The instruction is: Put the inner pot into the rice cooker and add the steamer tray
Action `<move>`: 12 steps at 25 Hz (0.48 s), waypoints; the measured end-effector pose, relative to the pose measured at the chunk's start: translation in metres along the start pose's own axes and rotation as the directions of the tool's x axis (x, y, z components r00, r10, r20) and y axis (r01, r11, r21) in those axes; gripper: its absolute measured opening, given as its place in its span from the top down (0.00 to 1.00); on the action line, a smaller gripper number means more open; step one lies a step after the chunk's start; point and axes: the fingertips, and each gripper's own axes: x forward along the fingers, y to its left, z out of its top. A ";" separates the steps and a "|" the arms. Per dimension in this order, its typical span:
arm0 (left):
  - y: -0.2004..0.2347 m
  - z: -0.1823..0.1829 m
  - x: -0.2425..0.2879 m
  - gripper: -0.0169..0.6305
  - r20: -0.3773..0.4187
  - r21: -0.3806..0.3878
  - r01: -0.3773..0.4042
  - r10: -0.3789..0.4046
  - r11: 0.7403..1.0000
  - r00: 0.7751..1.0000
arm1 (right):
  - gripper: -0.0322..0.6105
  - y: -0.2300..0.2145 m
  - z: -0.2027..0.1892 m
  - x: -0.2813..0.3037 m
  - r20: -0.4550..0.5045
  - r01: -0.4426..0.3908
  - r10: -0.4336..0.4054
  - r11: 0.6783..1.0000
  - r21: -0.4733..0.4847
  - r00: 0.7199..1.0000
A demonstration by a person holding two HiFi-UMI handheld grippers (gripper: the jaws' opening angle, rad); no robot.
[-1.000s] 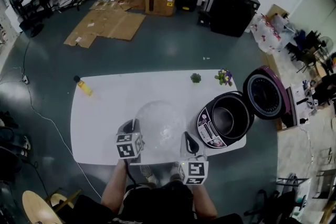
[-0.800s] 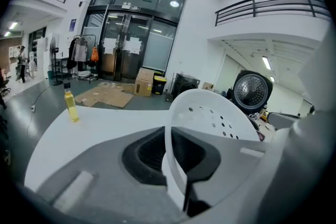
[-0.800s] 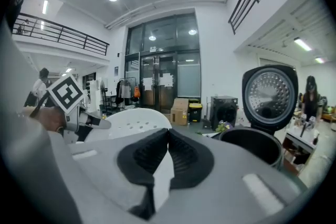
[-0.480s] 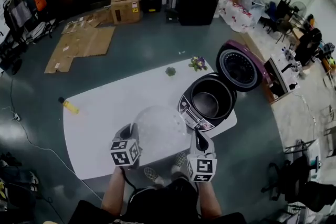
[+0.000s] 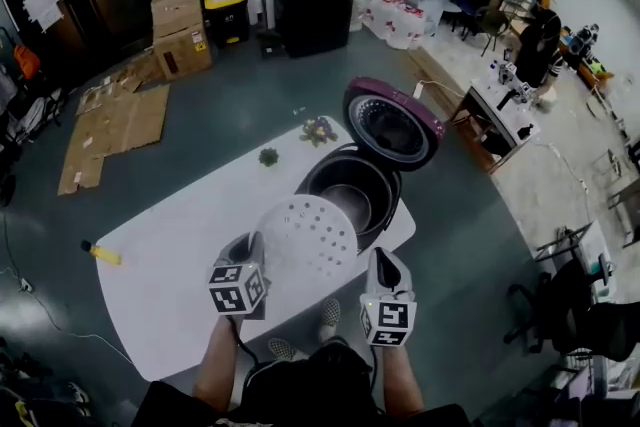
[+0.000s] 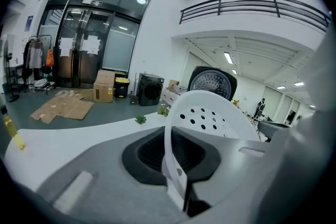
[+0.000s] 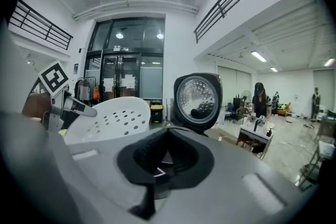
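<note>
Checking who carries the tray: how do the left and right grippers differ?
The left gripper is clamped on the steamer tray's rim; the right gripper is shut on nothing. The tray sits between the left gripper's jaws, but off to the right gripper's left. Shared: both point toward the open rice cooker.

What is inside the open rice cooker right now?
The inner pot sits inside the rice cooker, whose lid is raised. The steamer tray, held in front, covers the pot's near edge, so that part cannot be seen.
</note>
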 end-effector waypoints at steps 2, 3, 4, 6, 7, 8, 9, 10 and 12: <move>-0.013 0.007 0.013 0.93 0.000 0.023 0.014 -0.014 1.000 1.000 | 0.94 -0.018 -0.001 0.001 0.001 0.025 -0.025 1.000 0.012 1.000; -0.018 0.012 0.020 0.93 -0.001 0.036 0.019 -0.019 0.999 1.000 | 0.94 -0.025 -0.001 0.002 0.002 0.035 -0.035 0.999 0.018 0.999; -0.023 0.017 0.027 0.93 -0.001 0.047 0.023 -0.023 0.999 1.000 | 0.94 -0.032 -0.001 0.004 0.003 0.044 -0.044 0.999 0.025 0.999; -0.033 0.026 0.041 0.93 -0.001 0.065 0.031 -0.031 0.997 1.000 | 0.94 -0.047 0.000 0.007 0.006 0.059 -0.060 0.998 0.036 0.998; -0.038 0.030 0.048 0.93 0.000 0.073 0.036 -0.036 0.997 0.999 | 0.94 -0.055 -0.001 0.009 0.007 0.068 -0.068 0.997 0.041 0.998; -0.044 0.034 0.055 0.93 0.001 0.080 0.041 -0.041 0.996 0.999 | 0.94 -0.062 -0.001 0.011 0.007 0.076 -0.077 0.996 0.046 0.997; -0.049 0.038 0.062 0.93 0.002 0.088 0.047 -0.048 0.995 0.999 | 0.94 -0.070 -0.002 0.013 0.007 0.084 -0.085 0.995 0.052 0.996; -0.054 0.043 0.070 0.93 0.003 0.095 0.054 -0.054 0.994 0.999 | 0.94 -0.077 -0.003 0.015 0.006 0.092 -0.093 0.994 0.057 0.996; -0.062 0.051 0.085 0.93 0.001 0.112 0.066 -0.066 0.991 0.998 | 0.94 -0.089 -0.004 0.021 0.006 0.106 -0.106 0.992 0.068 0.994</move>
